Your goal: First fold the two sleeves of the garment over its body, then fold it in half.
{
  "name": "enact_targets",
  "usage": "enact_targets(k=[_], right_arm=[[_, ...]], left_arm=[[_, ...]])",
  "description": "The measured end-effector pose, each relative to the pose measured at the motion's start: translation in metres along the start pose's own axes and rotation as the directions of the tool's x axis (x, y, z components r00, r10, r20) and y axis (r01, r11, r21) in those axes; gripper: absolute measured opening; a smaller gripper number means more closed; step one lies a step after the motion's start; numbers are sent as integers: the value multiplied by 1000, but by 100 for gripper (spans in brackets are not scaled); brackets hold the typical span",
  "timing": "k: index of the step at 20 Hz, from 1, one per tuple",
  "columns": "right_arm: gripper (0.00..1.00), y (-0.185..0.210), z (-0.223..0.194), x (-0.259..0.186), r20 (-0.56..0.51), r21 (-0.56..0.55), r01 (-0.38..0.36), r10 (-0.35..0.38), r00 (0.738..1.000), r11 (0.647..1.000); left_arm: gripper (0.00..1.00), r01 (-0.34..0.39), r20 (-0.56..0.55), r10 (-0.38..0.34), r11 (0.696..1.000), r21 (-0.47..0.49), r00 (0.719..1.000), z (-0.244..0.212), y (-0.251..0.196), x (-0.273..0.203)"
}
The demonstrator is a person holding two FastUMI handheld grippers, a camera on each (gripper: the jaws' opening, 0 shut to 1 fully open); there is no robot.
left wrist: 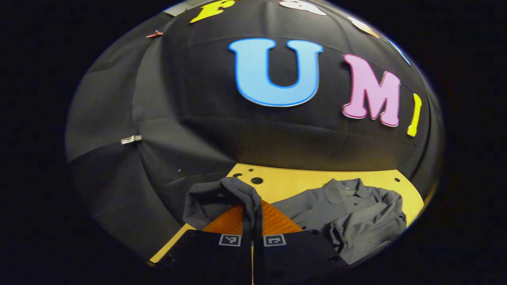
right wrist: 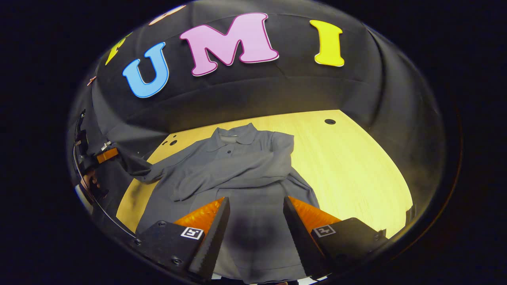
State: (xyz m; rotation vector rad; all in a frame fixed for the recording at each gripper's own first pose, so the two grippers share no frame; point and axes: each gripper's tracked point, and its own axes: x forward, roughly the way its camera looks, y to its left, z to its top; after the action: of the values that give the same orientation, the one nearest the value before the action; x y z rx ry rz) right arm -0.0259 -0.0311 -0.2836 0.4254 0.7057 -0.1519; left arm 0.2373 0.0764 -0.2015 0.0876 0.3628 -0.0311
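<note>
A grey collared shirt lies face up on the wooden table, collar toward the far wall. One sleeve lies folded across its chest. The other sleeve is stretched out to the side and lifted off the table edge. My left gripper is shut on that sleeve, held by a hand. In the left gripper view the sleeve cloth drapes over the left gripper, with the shirt's body to the right. My right gripper hovers open over the shirt's lower body.
The black cloth wall rings the table on the far side and both sides. Small round holes mark the tabletop near its far edge. Bare wood lies to the right of the shirt.
</note>
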Motion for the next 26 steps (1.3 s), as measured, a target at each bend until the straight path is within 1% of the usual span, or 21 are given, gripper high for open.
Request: enact_targets(k=[1, 2, 4, 7, 11, 14, 15, 18, 20, 23, 26], right_arm=[[84, -5, 0, -1, 2, 5, 1, -1, 1000, 1000], [84, -11, 1, -2, 4, 10, 4, -4, 1000, 1000], [84, -23, 1, -4, 8, 21, 12, -12, 1000, 1000], [84, -38, 1, -6, 7, 51, 17, -18, 1000, 999], [85, -61, -3, -7, 4, 73, 39, -39, 999, 997], [84, -76, -7, -8, -4, 88, 48, -48, 999, 995], [84, -82, -8, -10, -6, 89, 52, -52, 999, 995], [84, -96, -8, -9, -9, 112, 57, -57, 998, 992], [84, -103, -7, -8, -8, 130, 57, -57, 998, 990], [84, -111, -12, -6, -18, 123, 54, -52, 998, 991], [84, -118, -19, -4, -36, 111, 51, -47, 998, 992]], left_arm=[[9, 25, 8, -26, 1000, 17, 1000, 6, -16, -3], [6, 47, 16, -48, 998, 36, 999, 11, -33, -5], [6, 87, 26, -89, 994, 67, 996, 19, -63, -9], [6, 154, 38, -157, 984, 85, 987, 24, -114, -18], [6, 259, 26, -264, 958, 126, 964, 23, -184, -24], [6, 321, 5, -326, 935, 151, 945, 15, -234, -28], [6, 337, -2, -342, 927, 166, 940, 7, -248, -38], [6, 385, -34, -386, 902, 193, 922, -10, -290, -40], [6, 405, -66, -401, 887, 223, 914, -29, -314, -38], [6, 434, -133, -413, 862, 263, 901, -72, -342, -27], [6, 458, -212, -410, 835, 304, 887, -118, -364, -20]])
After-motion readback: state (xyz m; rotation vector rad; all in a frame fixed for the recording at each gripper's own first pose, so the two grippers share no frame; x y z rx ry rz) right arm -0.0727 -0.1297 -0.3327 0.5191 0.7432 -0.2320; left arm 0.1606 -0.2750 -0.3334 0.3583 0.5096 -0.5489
